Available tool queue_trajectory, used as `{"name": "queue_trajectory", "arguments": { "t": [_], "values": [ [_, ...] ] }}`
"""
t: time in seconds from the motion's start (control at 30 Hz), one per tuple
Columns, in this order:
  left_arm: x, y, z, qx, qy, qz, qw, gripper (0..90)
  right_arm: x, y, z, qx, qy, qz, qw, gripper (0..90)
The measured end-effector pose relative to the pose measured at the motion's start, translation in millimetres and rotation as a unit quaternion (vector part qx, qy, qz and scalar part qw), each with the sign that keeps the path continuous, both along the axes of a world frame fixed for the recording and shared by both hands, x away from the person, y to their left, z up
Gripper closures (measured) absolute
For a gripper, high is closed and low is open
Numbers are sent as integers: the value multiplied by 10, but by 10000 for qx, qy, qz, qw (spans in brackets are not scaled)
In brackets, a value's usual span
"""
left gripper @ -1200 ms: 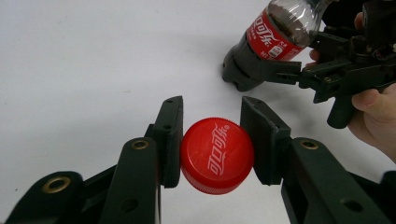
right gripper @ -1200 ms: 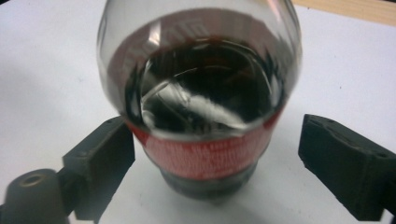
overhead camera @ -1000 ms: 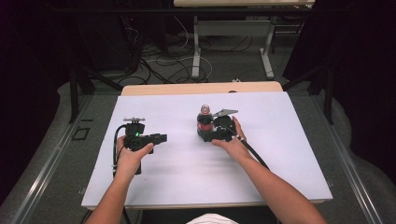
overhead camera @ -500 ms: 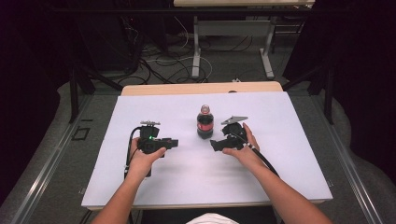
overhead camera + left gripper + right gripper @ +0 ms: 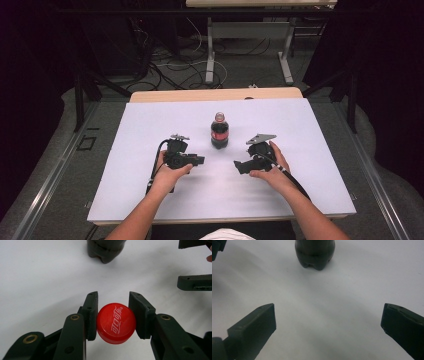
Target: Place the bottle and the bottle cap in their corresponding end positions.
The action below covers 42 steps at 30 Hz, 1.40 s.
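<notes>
— What's the left gripper (image 5: 116, 315) got between its jaws?

— A red bottle cap (image 5: 116, 323), pinched from both sides by the black pads (image 5: 91, 315). White script runs across its top: the Coca-Cola logo in Chinese characters. The cap faces up toward the camera riding on that gripper, and its ribbed edge shows at the bottom.

— And the bottle it belongs to?

— The cola bottle (image 5: 219, 131) stands upright near the middle of the white table (image 5: 125, 150), a little farther from the person than both hands. It holds dark liquid and carries a red label, too small from above to read. The neck looks open at the top, with a red ring just below. In the left gripper view its lobed base (image 5: 106, 250) sits ahead of the jaws, well apart from the cap.

— The right gripper (image 5: 245, 162)?

— Spread wide, with nothing between the jaws. Its jaws have just been opening. In the right gripper view there's bare white table between the two black fingers (image 5: 258, 320), and the bottle's base (image 5: 315, 255) stands beyond them, not touching. From above, the gripper sits to the bottle's right and nearer the person, apart from it.

— Both hands low?

— Both are close over the table, one either side of the bottle.
</notes>
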<state>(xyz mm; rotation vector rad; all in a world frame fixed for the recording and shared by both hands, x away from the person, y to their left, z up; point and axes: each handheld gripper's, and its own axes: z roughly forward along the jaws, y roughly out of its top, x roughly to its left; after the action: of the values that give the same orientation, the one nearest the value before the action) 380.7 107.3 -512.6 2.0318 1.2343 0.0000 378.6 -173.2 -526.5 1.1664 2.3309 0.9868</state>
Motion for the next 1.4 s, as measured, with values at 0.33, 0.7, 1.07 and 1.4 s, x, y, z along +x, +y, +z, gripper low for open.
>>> {"name": "queue_trajectory", "arguments": {
  "t": [0.33,0.7,1.07,1.4],
  "values": [
    [-27,-346,-118,-8,-218,-387,9990,611,-54,-212,-79,158,59,-283,9995,2],
    [-120,-616,-311,67,-391,-698,9968,611,-62,-286,-154,143,167,-317,9993,5],
    [-135,-732,-400,143,-513,-773,9956,609,-75,-315,-157,134,167,-361,9991,6],
    [-102,-714,-415,138,-480,-761,9959,596,-78,-325,-161,183,181,-379,9990,6]
  ]
}}
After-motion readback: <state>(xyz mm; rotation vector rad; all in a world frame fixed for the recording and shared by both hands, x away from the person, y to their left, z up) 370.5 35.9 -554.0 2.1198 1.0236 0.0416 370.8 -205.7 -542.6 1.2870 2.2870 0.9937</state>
